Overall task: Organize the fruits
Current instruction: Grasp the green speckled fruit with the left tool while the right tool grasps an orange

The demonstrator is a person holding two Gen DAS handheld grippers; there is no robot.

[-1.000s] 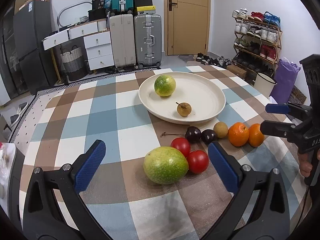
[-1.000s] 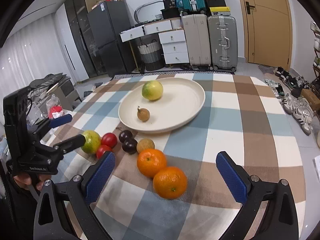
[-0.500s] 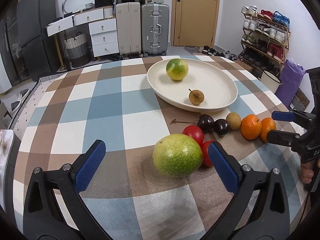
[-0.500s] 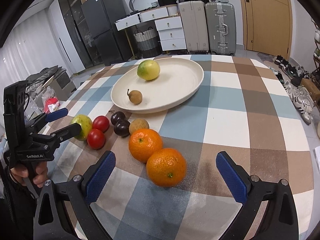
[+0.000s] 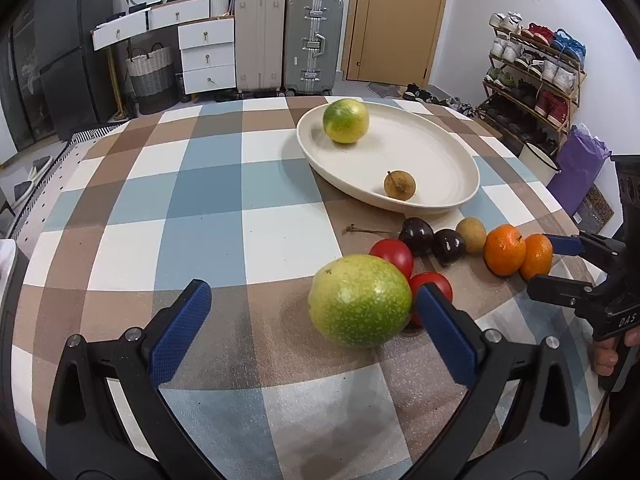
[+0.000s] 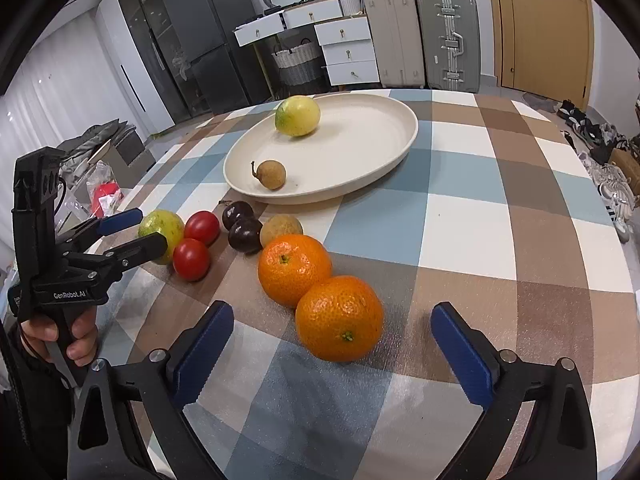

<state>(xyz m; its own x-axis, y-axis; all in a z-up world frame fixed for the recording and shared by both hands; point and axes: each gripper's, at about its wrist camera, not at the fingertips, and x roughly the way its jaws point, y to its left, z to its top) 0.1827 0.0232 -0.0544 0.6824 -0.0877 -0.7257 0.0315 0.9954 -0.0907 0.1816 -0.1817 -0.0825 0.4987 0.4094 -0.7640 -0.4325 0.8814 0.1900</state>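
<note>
A cream plate [image 5: 440,148] [image 6: 384,128] holds a yellow-green fruit [image 5: 345,121] [image 6: 297,115] and a small brown longan [image 5: 399,186] [image 6: 271,175]. On the checked tablecloth lie a large green fruit [image 5: 360,301] [image 6: 162,229], two red tomatoes [image 5: 393,252] [image 6: 191,259], two dark plums [image 5: 416,235] [image 6: 245,234], a longan [image 5: 471,234] [image 6: 281,229] and two oranges [image 5: 505,249] [image 6: 339,318]. My left gripper [image 5: 316,330] [image 6: 134,228] is open, its right finger beside the green fruit. My right gripper [image 6: 330,354] [image 5: 554,262] is open around the nearest orange.
The round table's edge [image 5: 560,200] drops off at the right near a shoe rack [image 5: 532,76] and a purple bag [image 5: 580,160]. Suitcases [image 5: 288,36] and white drawers [image 5: 206,56] stand behind the table.
Both grippers have moved forward and lower toward the fruit. The green fruit now sits between the left fingers and the nearest orange between the right fingers. No fruit has moved.
</note>
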